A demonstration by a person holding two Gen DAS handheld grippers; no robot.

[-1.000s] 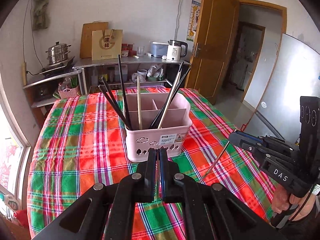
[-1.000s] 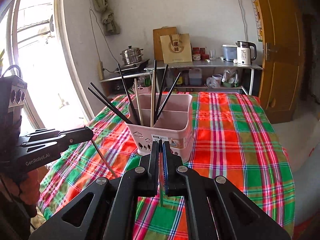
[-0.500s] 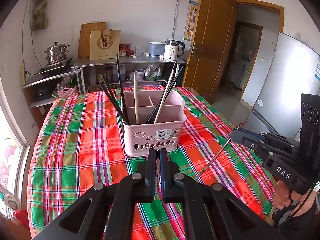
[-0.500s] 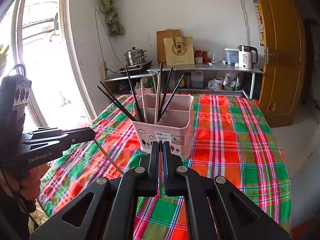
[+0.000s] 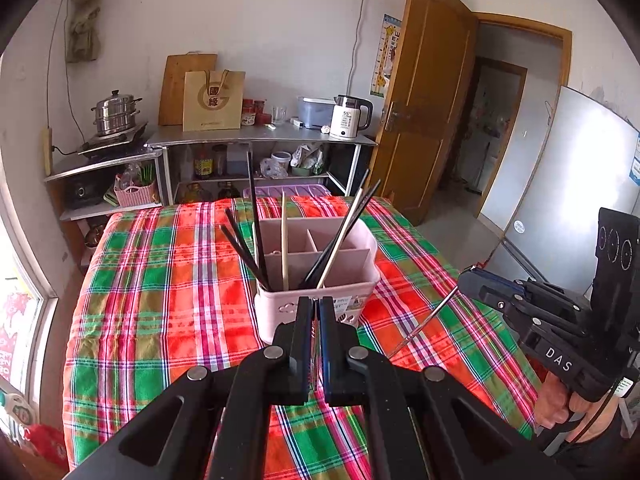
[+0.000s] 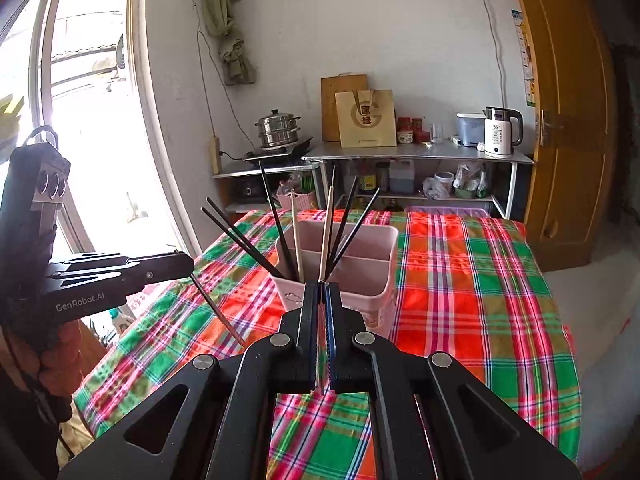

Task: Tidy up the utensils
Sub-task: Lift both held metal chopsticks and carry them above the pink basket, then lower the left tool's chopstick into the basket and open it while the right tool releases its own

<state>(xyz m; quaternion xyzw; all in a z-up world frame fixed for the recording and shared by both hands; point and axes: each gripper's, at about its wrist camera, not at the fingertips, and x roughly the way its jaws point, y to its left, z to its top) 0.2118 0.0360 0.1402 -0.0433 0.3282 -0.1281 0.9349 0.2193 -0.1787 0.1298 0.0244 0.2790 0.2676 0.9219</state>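
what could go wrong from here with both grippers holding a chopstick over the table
1. Each gripper, left and right, pinches one thin metal chopstick near its end, so either could swivel or slip out.
2. The black chopsticks lean outward from the pink basket; an incoming tip may knock them.
3. The light basket might tip on the plaid tablecloth if pushed.
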